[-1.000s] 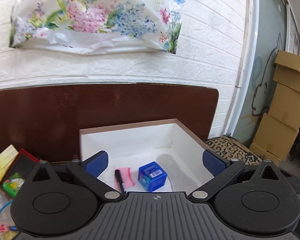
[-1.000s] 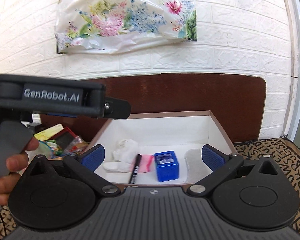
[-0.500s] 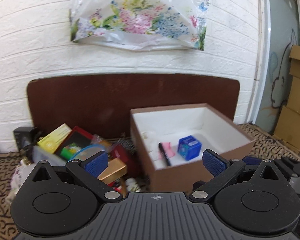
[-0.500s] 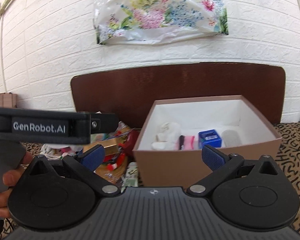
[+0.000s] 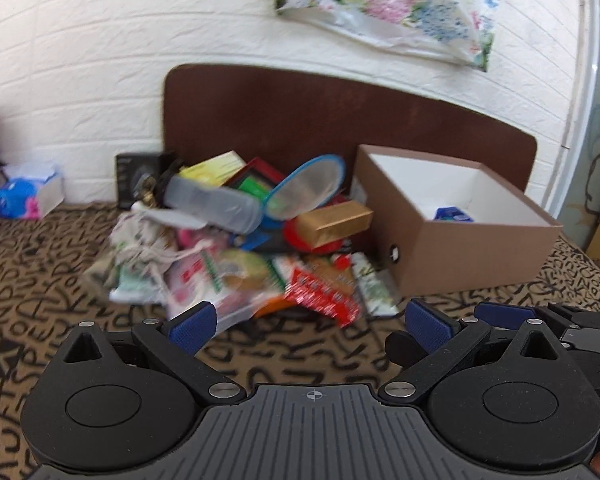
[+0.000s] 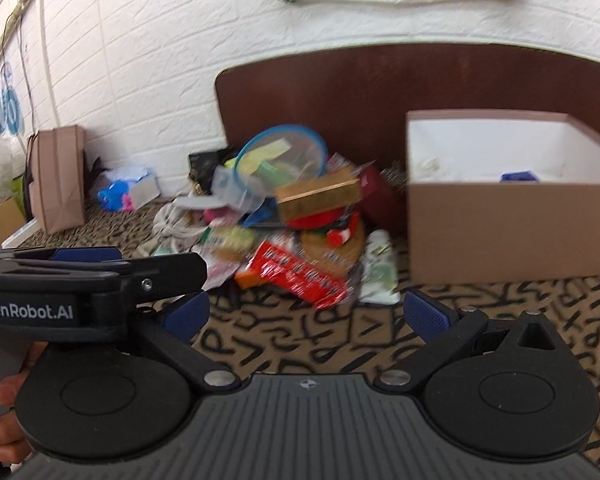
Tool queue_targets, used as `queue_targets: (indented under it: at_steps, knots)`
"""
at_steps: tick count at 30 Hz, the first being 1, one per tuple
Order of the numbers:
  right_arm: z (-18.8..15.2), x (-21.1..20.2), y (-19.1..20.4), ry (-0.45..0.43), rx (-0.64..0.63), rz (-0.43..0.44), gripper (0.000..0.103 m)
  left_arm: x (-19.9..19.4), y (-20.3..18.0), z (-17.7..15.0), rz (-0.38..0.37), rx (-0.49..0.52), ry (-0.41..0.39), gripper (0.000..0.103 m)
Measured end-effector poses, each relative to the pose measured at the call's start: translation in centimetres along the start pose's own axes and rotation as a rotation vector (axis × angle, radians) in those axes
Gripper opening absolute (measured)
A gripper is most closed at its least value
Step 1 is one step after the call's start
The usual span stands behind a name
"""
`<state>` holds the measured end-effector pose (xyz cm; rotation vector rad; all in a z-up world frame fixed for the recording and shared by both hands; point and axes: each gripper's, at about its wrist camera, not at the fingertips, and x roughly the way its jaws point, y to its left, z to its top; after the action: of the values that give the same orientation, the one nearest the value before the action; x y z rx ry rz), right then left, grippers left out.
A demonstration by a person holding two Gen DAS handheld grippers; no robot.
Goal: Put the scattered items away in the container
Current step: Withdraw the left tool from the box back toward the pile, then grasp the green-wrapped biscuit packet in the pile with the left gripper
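Both of my tools are empty. The left hand-held gripper (image 5: pixel 308 320) has its blue pads spread wide with nothing between them, and the right hand-held gripper (image 6: pixel 306 312) is spread the same way. Each hangs low over the letter-patterned cloth (image 5: pixel 40 280), just short of the pile.

The scattered items (image 5: pixel 236 248) lie heaped against the dark headboard-like panel (image 5: pixel 300 120), just left of the brown box (image 5: pixel 472 256). The box stands open, and a blue item (image 5: pixel 452 214) shows above its near wall.

The pile worries me most. A gold carton (image 5: pixel 332 220) leans across a red round thing (image 5: pixel 316 238), with a blue-rimmed lid (image 5: pixel 308 188) propped on edge behind it and a clear plastic case (image 5: pixel 216 204) perched on top. I judge that pulling anything from underneath could tip the rest toward me or against the box.

The red foil packet (image 5: pixel 324 288) nearest me is flat and slick; pads closing on it may slide off or drag a neighbouring wrapper along.

Both views are blurred, so I cannot read exact edges. My two tools are also close together, and one reaching across could knock the other.
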<state>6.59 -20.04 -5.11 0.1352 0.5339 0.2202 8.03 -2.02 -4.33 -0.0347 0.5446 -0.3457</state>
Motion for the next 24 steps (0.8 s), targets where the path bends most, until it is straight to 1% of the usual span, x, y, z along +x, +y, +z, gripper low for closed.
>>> queue_targets:
  at_steps: [3, 7, 13, 16, 19, 21, 23, 24]
  knots:
    - [-0.7, 1.2, 1.3, 0.032, -0.015, 0.012, 0.103, -0.2, 1.7, -0.7, 0.035, -0.014, 0.008, 0.103]
    - [-1.1, 2.7, 2.5, 0.063, -0.042, 0.019, 0.103, 0.2, 3.5, -1.0, 0.049, -0.034, 0.018, 0.103]
    - [-0.7, 4.3, 3.7, 0.042, -0.093, 0.015, 0.103, 1.8, 5.7, -0.2, 0.027, -0.097, 0.034, 0.103]
    - [-0.2, 5.1, 4.2, 0.025, -0.119, 0.039, 0.102, 2.6, 6.7, 0.4, 0.01, -0.13, 0.037, 0.103]
    - [0.3, 6.4, 4.6, 0.03, -0.129, 0.07, 0.096, 3.6, 7.6, 1.0, -0.012, -0.156, 0.049, 0.103]
    - [0.6, 7.4, 5.1, 0.039, -0.141, 0.088, 0.089, 4.4, 8.1, 1.5, -0.028, -0.17, 0.054, 0.103]
    - [0.8, 8.2, 5.6, 0.035, -0.163, 0.098, 0.087, 5.1, 8.4, 2.0, -0.044, -0.174, 0.055, 0.103]
    - [1.0, 8.6, 5.8, 0.03, -0.174, 0.097, 0.085, 5.4, 8.5, 2.3, -0.049, -0.17, 0.055, 0.1]
